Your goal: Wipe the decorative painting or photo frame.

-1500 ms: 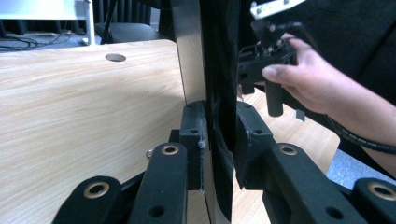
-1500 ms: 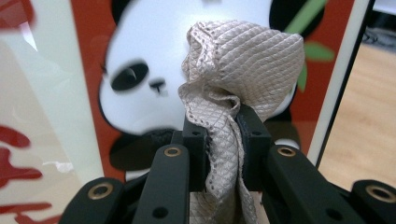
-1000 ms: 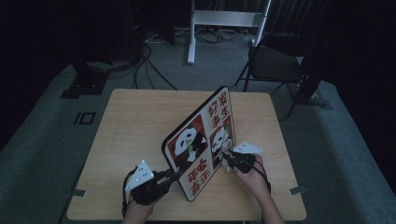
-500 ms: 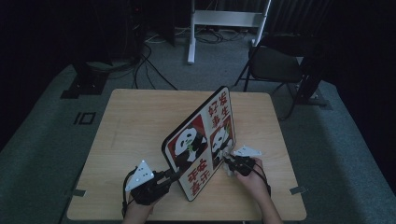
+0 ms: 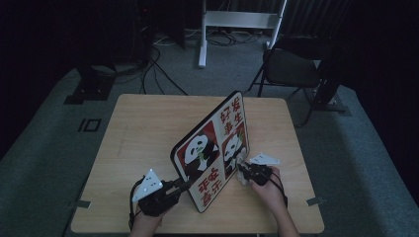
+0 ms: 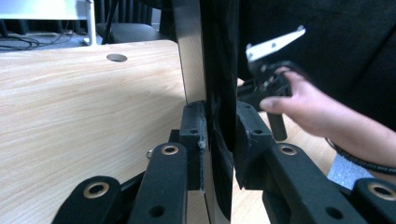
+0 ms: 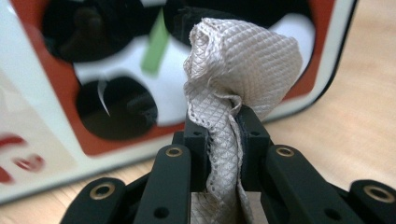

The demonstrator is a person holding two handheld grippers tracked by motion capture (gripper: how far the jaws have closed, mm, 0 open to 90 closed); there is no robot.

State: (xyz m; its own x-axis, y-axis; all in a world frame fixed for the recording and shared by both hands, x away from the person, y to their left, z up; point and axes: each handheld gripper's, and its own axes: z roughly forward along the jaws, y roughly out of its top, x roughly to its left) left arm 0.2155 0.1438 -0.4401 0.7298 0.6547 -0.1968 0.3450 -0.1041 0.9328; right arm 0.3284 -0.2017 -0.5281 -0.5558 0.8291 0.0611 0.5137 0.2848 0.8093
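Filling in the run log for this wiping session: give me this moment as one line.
left gripper: shut on panda board edge, board propped upright on table | right gripper: shut on beige cloth, cloth at board's picture side | phase: wiping

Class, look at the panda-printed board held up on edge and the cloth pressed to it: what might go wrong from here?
1. The black-rimmed panda board stands on edge, clamped only at its lower rim by the left gripper; a firm wipe may tip or twist it.
2. The beige woven cloth is pinched by a narrow fold in the right gripper; it may slip out.
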